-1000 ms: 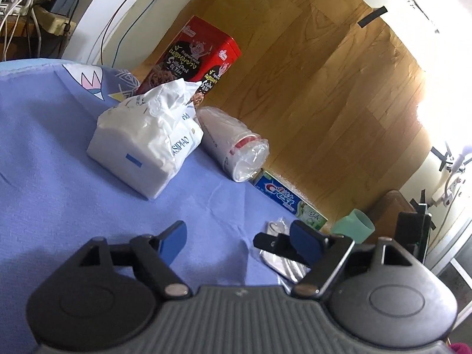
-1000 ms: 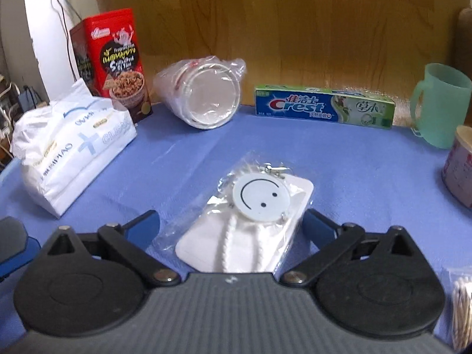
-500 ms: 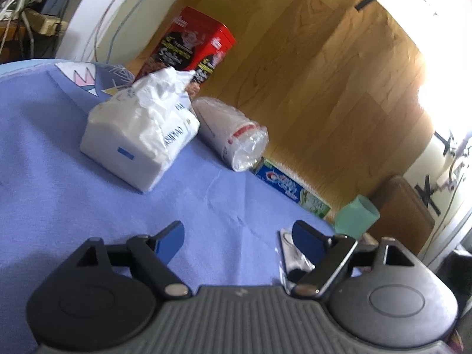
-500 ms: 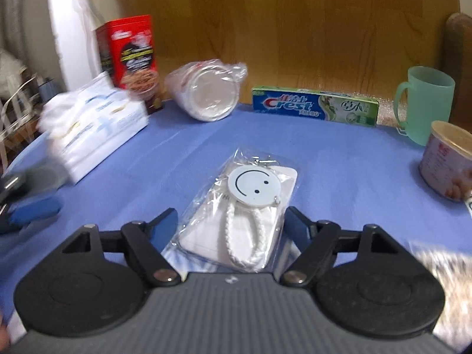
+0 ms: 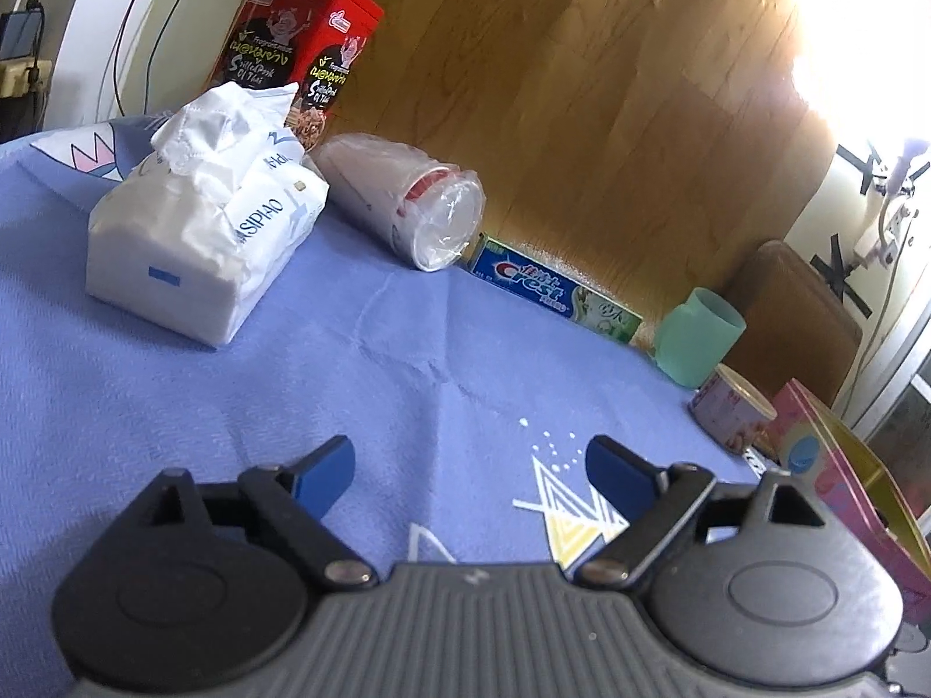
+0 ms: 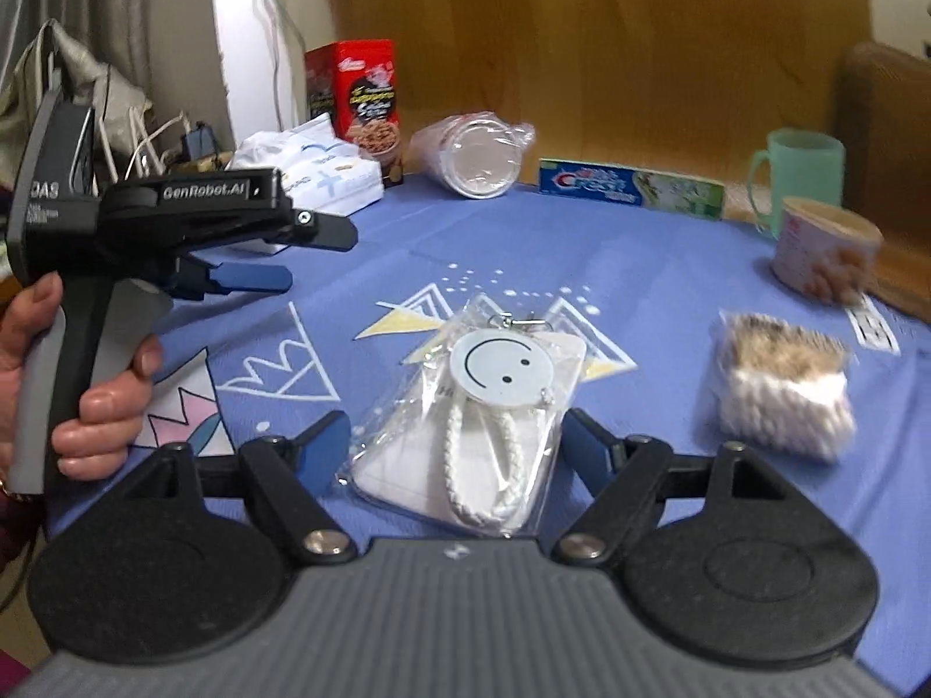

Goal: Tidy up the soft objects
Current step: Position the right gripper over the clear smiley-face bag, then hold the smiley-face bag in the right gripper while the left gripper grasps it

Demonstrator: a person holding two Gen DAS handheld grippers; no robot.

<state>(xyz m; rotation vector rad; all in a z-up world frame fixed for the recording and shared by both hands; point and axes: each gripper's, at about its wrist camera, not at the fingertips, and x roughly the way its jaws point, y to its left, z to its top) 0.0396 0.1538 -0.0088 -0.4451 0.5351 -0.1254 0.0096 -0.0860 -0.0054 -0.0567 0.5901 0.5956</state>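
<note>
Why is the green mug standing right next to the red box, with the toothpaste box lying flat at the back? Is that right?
Not quite. The green mug stands at the far end from the red box, beside the toothpaste box, which does lie flat at the back. The right wrist view shows it.

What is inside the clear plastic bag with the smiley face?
Inside the clear plastic bag you can see a round white smiley-face tag with a metal clasp, a braided white cord and something flat and white. What the flat white thing is cannot be told.
</note>
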